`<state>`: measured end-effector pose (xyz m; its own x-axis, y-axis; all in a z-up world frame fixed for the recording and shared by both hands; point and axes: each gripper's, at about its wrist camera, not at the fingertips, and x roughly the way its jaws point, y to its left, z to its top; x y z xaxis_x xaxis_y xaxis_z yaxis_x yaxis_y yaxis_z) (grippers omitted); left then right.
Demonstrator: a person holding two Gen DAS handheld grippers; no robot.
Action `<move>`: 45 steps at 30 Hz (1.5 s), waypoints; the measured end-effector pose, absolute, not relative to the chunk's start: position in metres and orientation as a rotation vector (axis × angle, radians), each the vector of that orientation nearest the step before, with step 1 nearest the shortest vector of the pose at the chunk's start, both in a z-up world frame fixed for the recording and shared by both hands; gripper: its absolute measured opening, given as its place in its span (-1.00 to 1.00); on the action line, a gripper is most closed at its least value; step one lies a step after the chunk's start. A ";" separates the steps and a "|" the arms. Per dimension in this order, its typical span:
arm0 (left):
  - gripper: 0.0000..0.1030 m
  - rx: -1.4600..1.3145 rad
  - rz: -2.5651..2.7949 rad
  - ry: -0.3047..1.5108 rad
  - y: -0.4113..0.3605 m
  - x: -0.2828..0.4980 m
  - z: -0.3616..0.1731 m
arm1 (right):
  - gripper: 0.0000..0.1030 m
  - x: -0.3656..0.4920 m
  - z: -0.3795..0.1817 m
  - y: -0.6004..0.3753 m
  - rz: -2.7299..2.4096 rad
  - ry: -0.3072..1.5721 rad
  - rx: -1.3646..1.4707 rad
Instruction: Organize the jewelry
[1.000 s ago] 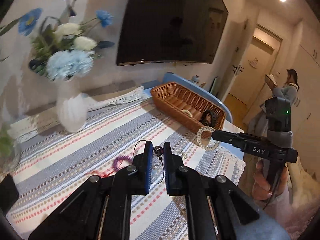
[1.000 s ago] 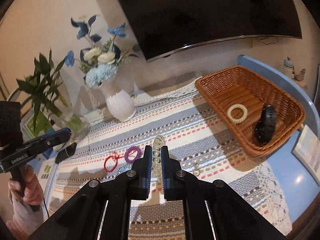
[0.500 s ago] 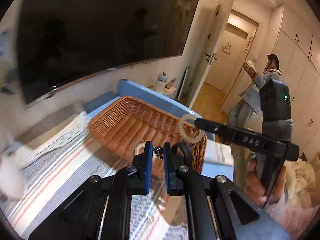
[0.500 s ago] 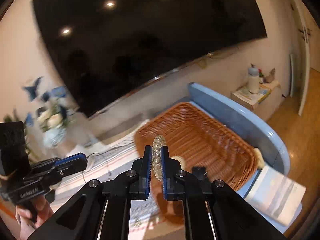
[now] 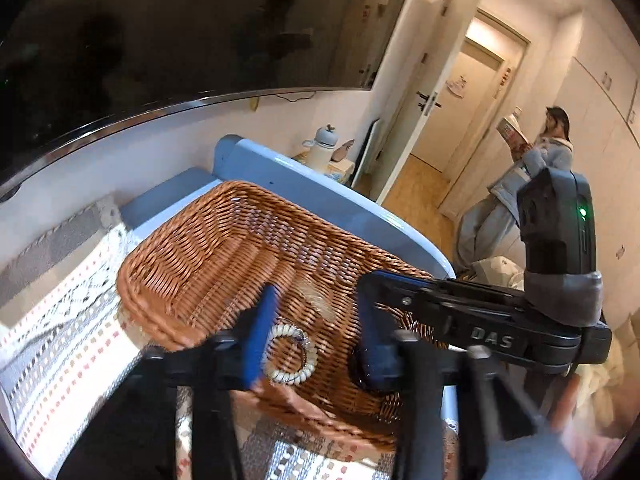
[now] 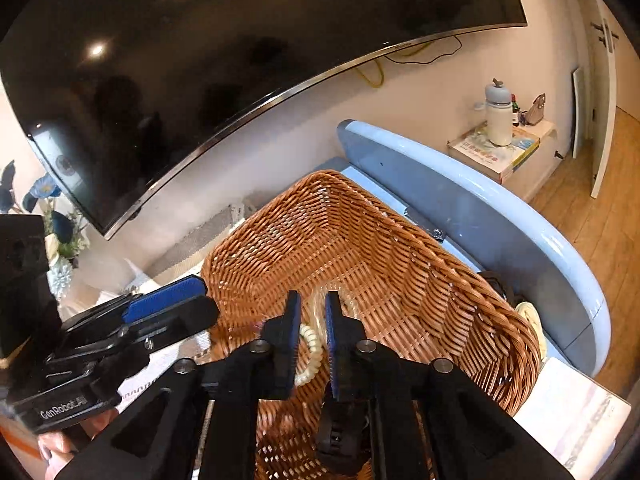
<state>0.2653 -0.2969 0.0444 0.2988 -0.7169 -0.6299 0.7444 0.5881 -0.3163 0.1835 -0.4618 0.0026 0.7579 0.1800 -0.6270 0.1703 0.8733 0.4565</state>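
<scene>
- left gripper (image 5: 316, 332) jaws opening over brown woven wicker basket (image 5: 192, 256); cream spiral bracelet (image 5: 290, 354) lies inside.
- right gripper (image 6: 313, 322) opening, blurred pale beaded bracelet (image 6: 320, 300) dropping free; may bounce out or snag a finger.

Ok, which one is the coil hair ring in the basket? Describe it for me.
Find the brown wicker basket on the striped tablecloth. On its floor, by the near wall, lies a cream ring. It is coiled like a phone cord and pale, unlike the black item right beside it.
</scene>
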 end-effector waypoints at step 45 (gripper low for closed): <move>-0.03 -0.239 -0.435 1.032 0.059 0.151 -0.059 | -0.40 0.080 -0.039 -0.275 0.070 0.746 0.249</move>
